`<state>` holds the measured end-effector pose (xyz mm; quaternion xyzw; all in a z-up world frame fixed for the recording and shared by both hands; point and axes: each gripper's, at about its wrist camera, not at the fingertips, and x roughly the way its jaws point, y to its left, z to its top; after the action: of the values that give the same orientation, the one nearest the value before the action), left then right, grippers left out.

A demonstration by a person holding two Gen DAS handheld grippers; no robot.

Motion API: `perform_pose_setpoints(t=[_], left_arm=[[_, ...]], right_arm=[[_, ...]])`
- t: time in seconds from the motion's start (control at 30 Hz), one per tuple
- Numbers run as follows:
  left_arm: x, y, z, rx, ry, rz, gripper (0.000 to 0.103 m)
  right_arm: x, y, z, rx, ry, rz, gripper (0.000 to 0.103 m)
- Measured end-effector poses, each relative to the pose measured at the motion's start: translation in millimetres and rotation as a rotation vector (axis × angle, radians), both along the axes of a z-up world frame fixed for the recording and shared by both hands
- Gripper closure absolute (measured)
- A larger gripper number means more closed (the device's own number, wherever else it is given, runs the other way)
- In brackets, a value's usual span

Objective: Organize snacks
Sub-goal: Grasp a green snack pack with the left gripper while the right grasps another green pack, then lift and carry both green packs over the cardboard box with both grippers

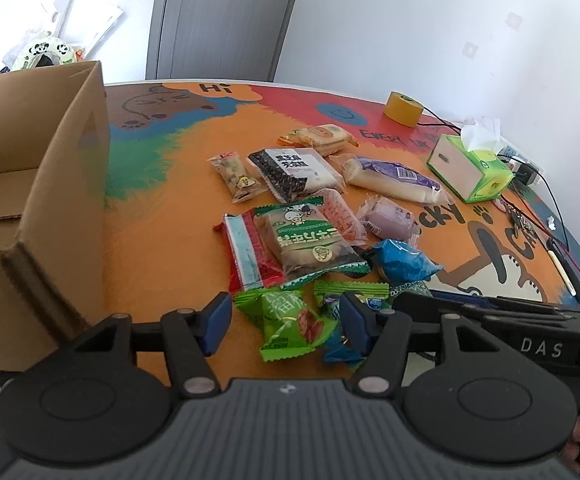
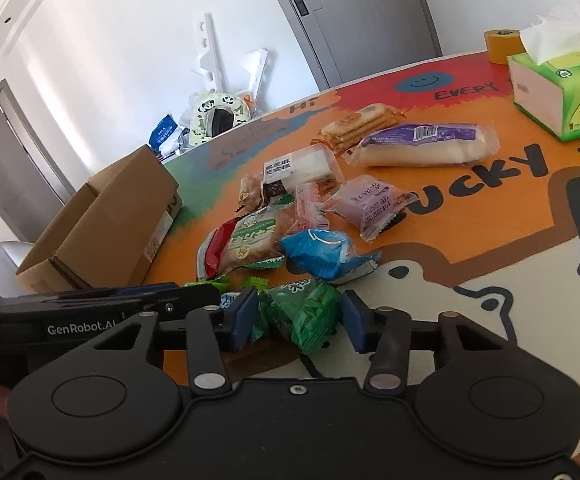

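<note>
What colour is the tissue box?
Green with a white side; the tissue box shows best in the right wrist view.

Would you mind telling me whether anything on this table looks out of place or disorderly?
Yes: the snack packets lie in a loose, overlapping heap on the table, none visibly in the cardboard box. A tape roll, tissue box and cables also sit there.

Bright daylight, soft shadows, fisheye-warped edges, sharp

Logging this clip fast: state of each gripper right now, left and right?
Left gripper: open, straddling a green snack packet, not clamped.
Right gripper: open, around a green wrapped snack, not clamped.
</note>
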<state>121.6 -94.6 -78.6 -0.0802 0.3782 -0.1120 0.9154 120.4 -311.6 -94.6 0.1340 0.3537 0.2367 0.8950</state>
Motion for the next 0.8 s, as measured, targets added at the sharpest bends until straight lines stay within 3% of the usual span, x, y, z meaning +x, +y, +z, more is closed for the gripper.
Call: perform_pose_setpoints(t=[0.2, 0.37, 0.8], left_arm=[[1, -1, -2, -0.060, 0.019, -0.010, 0.061], [-3, -5, -3, -0.052, 0.015, -0.008, 0.075], [-25, 2, 3, -0.061, -0.007, -0.009, 0.079]], right_arm=[[-7, -6, 1, -0.019, -0.012, -0.005, 0.065], [-18, -18, 2, -0.032, -0.012, -0.046, 0.066], [-30, -16, -1, -0.074, -0.009, -0.085, 0.064]])
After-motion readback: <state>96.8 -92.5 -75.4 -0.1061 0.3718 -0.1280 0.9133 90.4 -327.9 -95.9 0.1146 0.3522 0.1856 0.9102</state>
